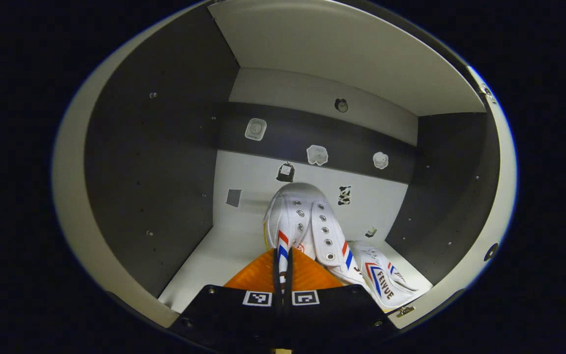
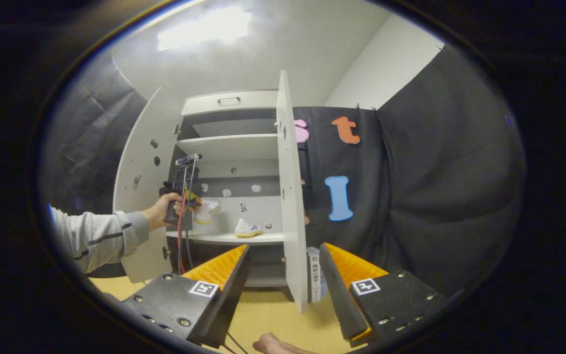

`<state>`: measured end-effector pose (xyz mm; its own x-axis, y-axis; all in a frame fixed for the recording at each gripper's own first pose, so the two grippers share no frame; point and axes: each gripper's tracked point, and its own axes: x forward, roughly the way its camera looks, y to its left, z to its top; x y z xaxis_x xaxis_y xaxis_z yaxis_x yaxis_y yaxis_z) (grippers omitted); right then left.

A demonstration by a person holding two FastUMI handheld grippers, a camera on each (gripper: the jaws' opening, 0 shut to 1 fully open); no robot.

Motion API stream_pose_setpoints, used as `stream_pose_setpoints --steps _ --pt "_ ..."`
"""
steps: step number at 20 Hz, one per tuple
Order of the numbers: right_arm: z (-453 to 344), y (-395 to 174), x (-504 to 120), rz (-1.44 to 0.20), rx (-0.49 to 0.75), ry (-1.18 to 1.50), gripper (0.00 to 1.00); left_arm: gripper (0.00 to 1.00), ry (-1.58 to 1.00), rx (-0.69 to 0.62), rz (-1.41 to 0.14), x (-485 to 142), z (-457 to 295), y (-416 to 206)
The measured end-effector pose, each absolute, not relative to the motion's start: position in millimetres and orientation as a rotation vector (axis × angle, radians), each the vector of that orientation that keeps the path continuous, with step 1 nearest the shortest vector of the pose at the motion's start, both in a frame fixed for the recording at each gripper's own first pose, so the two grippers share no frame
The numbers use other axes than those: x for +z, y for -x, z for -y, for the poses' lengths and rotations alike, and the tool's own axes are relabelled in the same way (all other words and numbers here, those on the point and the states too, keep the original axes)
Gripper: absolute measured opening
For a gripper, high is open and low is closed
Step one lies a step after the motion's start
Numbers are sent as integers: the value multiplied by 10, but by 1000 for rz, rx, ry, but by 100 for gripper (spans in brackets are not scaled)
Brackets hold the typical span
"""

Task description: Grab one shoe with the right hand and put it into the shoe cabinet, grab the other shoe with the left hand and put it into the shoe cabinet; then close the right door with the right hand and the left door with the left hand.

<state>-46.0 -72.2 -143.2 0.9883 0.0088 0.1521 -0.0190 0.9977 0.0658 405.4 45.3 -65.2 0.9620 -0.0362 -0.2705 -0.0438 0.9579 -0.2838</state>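
In the left gripper view my left gripper (image 1: 282,268) is shut on the rear edge of a white shoe (image 1: 302,216) with red and blue stripes, held inside the shoe cabinet's compartment, toe towards the back wall. A second white shoe (image 1: 383,280) lies on the shelf (image 1: 204,260) to its right. In the right gripper view a hand holds the left gripper (image 2: 182,189) with its shoe (image 2: 208,210) above the shelf (image 2: 229,238), left of the resting shoe (image 2: 247,228). My right gripper (image 2: 284,248) is open and holds nothing, well back from the cabinet.
Both cabinet doors stand open: the left door (image 2: 140,187) swung wide, the right door (image 2: 290,196) edge-on towards my right gripper. A book (image 2: 314,275) stands on the wooden floor (image 2: 263,314) by the right door. Black cloth covers the wall on the right.
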Motion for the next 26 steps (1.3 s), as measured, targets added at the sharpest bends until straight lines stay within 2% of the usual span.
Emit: stream_pose_setpoints --steps 1,7,14,15,17,20,23,26 --pt "757 438 -1462 147 5 -70 83 1 282 10 -286 -720 -469 -4118" --pt "772 369 -1636 98 -12 -57 81 1 222 11 -433 -1249 -412 -4234" --pt "726 474 -1653 82 -37 -46 83 5 170 16 -464 -1308 -407 -4234" --pt "717 494 -1651 81 -42 -45 83 5 171 -22 -472 -1280 -326 -4173" --pt "700 545 -1656 78 -50 -37 83 30 126 4 -325 -964 -414 -4245" --pt "634 596 -1649 79 -49 -29 83 89 45 29 -297 -732 -431 -4007" --pt "577 634 -1651 78 -48 -27 83 98 -32 84 -282 -529 -473 -3714" --pt "606 661 -1602 89 -69 -3 83 97 -5 63 -213 -264 -379 -3301"
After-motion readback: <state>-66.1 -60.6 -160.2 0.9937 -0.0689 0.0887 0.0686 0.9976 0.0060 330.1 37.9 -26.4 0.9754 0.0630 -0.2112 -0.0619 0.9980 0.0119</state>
